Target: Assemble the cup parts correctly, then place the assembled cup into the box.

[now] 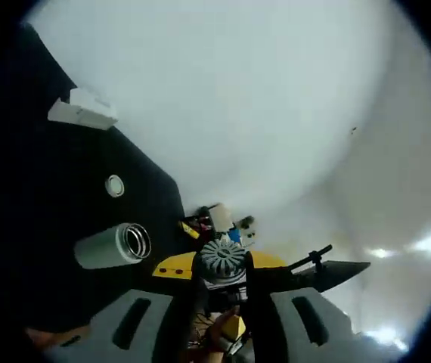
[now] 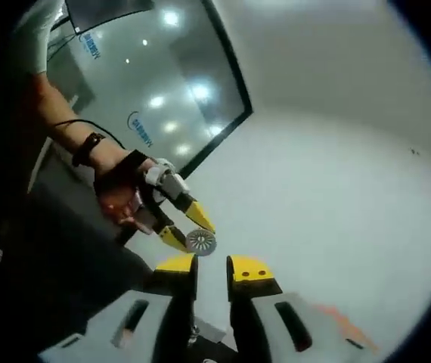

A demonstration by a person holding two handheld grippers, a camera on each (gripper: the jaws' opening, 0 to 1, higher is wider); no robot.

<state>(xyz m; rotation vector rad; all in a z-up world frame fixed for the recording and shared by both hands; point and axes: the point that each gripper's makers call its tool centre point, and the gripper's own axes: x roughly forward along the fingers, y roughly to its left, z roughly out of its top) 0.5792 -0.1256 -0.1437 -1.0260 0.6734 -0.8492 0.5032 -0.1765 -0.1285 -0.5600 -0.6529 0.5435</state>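
Your left tongs (image 1: 223, 291) grip the grey ribbed lid (image 1: 222, 257). Your right tongs (image 2: 212, 276) stand slightly open, empty. The cup body (image 1: 112, 246) lies on the counter (image 1: 41, 189).

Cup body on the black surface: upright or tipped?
Tipped. The cup body lies on its side on the black surface, open mouth sideways.

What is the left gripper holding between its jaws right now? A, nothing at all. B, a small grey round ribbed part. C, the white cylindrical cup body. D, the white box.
B: the left gripper is clamped on the small grey round ribbed part, while the white cylindrical cup body lies on its side on the dark table.
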